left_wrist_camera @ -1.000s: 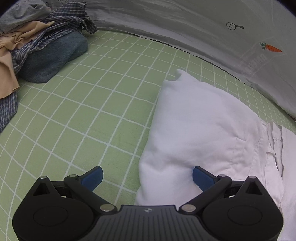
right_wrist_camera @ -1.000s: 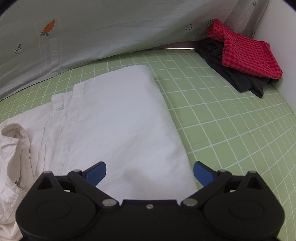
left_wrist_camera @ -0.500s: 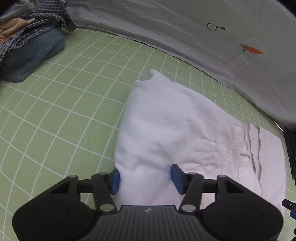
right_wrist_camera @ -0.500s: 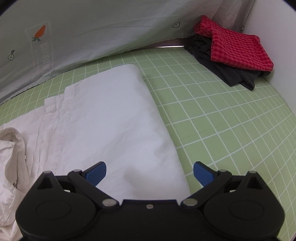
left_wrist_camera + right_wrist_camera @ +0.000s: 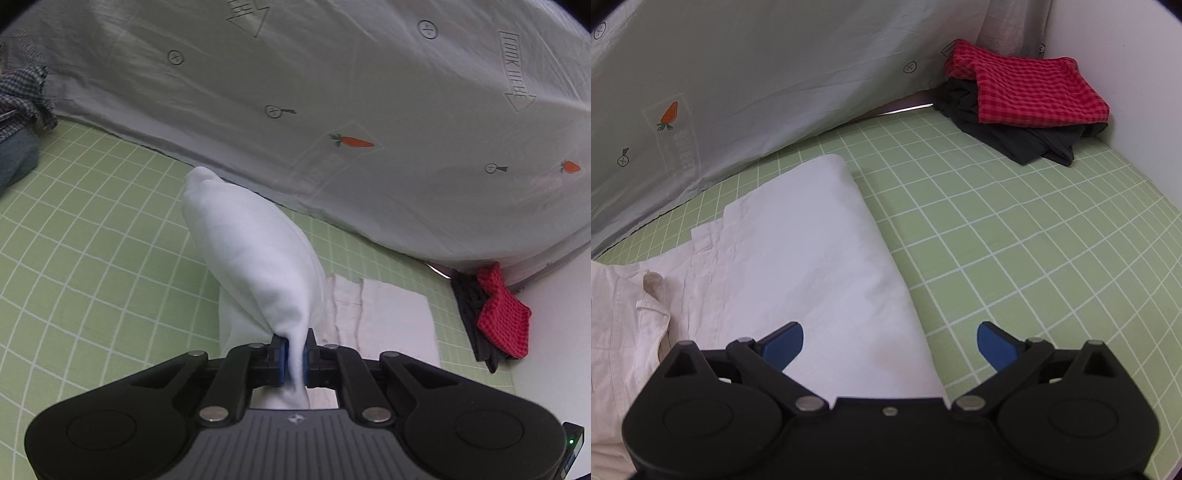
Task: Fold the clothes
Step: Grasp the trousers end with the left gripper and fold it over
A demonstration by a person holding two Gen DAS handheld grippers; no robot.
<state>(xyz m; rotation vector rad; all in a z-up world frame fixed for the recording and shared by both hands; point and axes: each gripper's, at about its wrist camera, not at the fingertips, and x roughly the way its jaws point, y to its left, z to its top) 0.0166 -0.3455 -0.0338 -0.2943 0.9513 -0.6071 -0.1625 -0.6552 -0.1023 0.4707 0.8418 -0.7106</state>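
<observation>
A white garment [image 5: 255, 254] lies on the green checked sheet [image 5: 92, 258]. My left gripper [image 5: 294, 356] is shut on its near edge, and the pinched cloth rises off the sheet in a drawn-up fold. In the right wrist view the same white garment [image 5: 798, 258] lies flat, with its button placket and collar at the left. My right gripper [image 5: 890, 347] stands open over the garment's near right edge, its blue pads clear of the cloth.
A grey printed cloth [image 5: 332, 110] hangs along the back. A folded red checked garment [image 5: 1027, 92] sits on a dark one [image 5: 1015, 136] in the far right corner by a white wall. A blue checked shirt and denim [image 5: 18, 122] lie at far left.
My left gripper went from wide open to shut on the white garment's edge and lifted it, tilting the view up toward the back cloth. The right gripper drifted sideways and stayed open.
</observation>
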